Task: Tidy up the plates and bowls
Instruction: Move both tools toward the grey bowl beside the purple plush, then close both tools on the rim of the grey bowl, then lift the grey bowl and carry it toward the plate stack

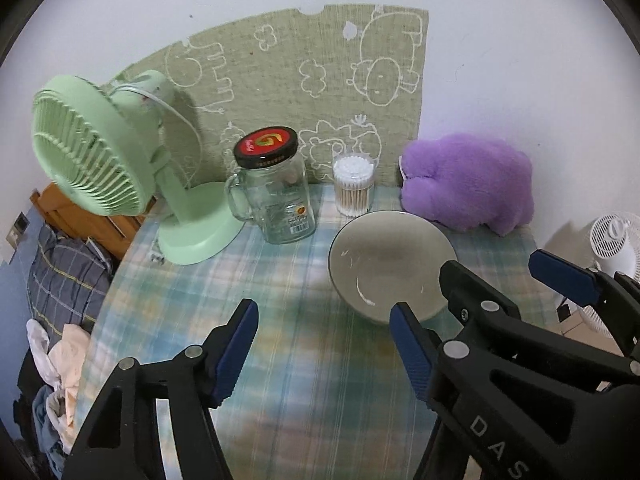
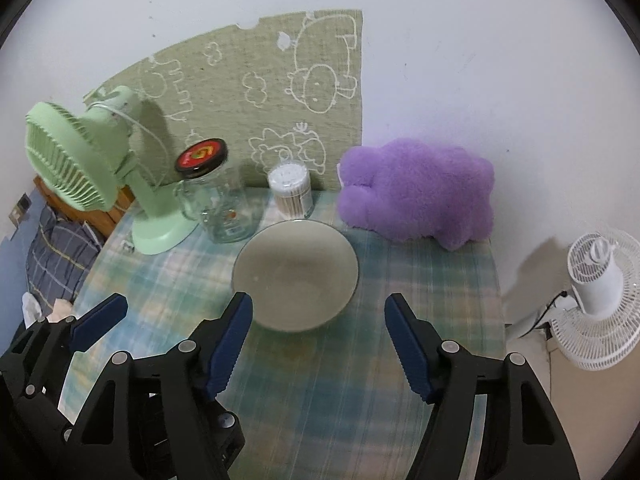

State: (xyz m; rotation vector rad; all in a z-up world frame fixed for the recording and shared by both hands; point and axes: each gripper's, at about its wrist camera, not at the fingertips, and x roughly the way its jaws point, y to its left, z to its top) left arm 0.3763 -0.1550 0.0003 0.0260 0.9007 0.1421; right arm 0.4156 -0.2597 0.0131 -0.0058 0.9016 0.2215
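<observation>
The grey bowl (image 2: 295, 274) sits upright on the plaid-covered counter (image 2: 420, 280), out in the open part of the cloth, and this seems deliberate: the clutter is pushed to the back against the wall, leaving room to come at the bowl from the front. Behind it stand the glass jar (image 2: 218, 204) with a black lid, the tub of cotton swabs (image 2: 291, 190) just beyond the bowl's far rim, the green fan (image 2: 92, 168) at the back left and the purple plush toy (image 2: 416, 192) at the back right. No plate shows in either view.

The right claw (image 2: 319, 342) is spread wide and holds nothing. The bowl lies just ahead of it, its near rim close to the claw's left fingertip, more or less centred on the gap, so a straight advance would probably bring the rim between the fingers.

The left claw (image 1: 324, 344) is also apart and empty. From its camera the bowl (image 1: 390, 264) lies ahead and to the right, with its near edge by that claw's right fingertip; the right claw's black frame crosses the bowl's right side in this view.
</observation>
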